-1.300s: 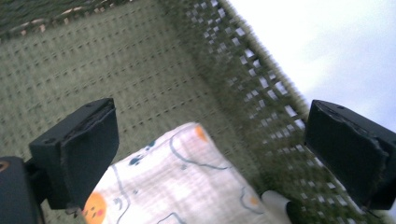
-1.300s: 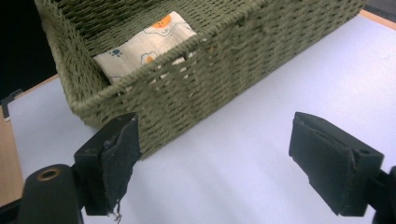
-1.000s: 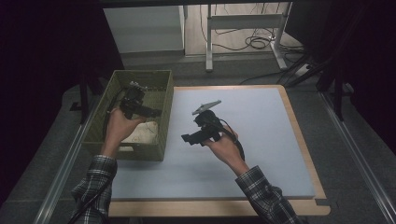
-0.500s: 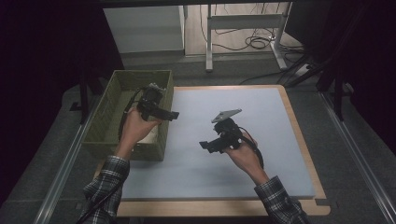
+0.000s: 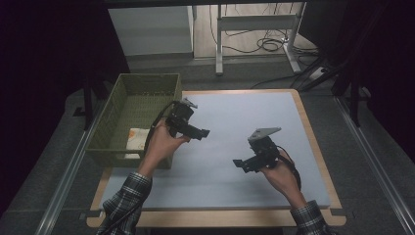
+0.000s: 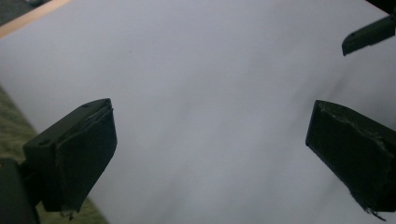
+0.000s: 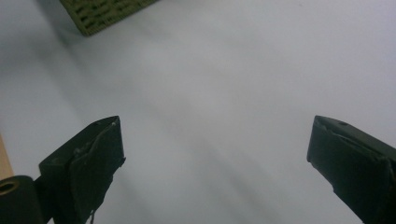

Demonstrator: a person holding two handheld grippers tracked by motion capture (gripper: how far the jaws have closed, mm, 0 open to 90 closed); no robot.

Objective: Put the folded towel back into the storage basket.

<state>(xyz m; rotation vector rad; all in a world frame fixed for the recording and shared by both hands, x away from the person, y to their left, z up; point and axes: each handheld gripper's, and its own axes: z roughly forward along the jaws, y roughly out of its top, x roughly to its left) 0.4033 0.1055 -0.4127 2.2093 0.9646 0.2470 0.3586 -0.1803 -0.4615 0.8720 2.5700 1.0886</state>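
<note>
High view puts the olive-green woven plastic basket (image 5: 139,115) at the table's left edge, and everything else reads off it. A folded white cloth (image 5: 134,139) lies on the basket's floor, in the corner nearest you. By the look of it, the putting-away is done: the pale grey mat (image 5: 254,122) to the right of the basket carries nothing.

Your left gripper (image 5: 204,132) hangs just right of the basket's near right corner, over the mat, jaws spread with nothing between them; the left gripper view shows bare mat in the gap. Your right gripper (image 5: 238,164) is well right of the basket, low over the mat. Its jaws have just been opening and stand wide apart, likewise empty in the right gripper view, where a corner of the basket sits at the top left.

Judging from this, what remains is small: either bring both hands to rest, or fetch another item if one is due.
</note>
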